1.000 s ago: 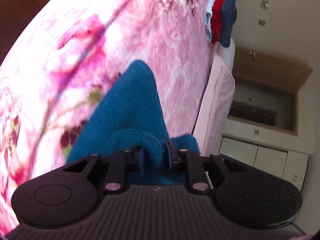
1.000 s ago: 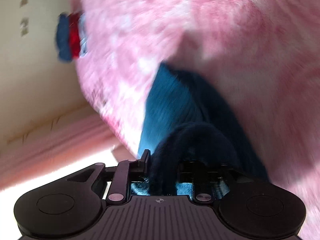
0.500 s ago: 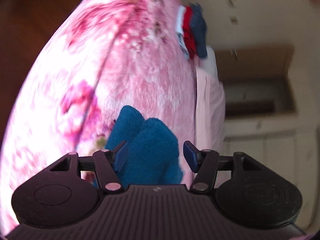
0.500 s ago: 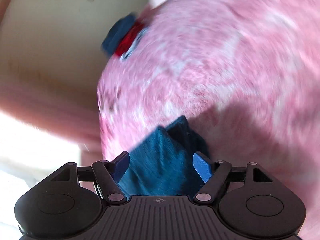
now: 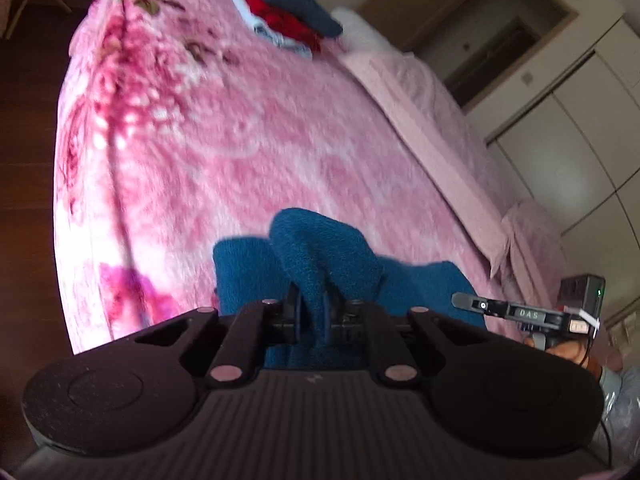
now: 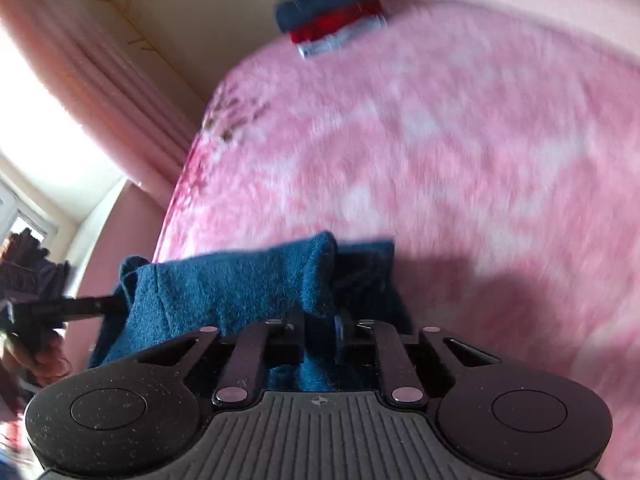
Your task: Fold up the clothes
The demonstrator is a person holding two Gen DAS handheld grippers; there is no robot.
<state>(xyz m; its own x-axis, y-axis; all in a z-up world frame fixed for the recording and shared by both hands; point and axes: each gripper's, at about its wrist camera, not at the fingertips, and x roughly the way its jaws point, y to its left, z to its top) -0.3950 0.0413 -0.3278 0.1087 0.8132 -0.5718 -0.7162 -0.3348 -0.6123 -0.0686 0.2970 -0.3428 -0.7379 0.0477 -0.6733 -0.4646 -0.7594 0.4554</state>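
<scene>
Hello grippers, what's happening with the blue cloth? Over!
Left gripper and right gripper just closed, both pinching the blue cloth. Cloth bunched on pink blanket. Nothing blocking.

Bed [image 5: 248, 152] mostly open: wide bare stretch of pink floral blanket [image 6: 460, 152] ahead of both claws, nothing lying on it. Only obstacle there is the folded clothes stack [image 5: 284, 12] at the far end, well apart. Near edge is crowded: blue garment [image 5: 320, 248] bunched and stretched between left claw [image 5: 311, 314] and right claw [image 6: 320, 326], blocking any pass between them. Wardrobe [image 5: 576, 92] lines one side of the bed, curtain [image 6: 104, 92] and wall the other.
</scene>
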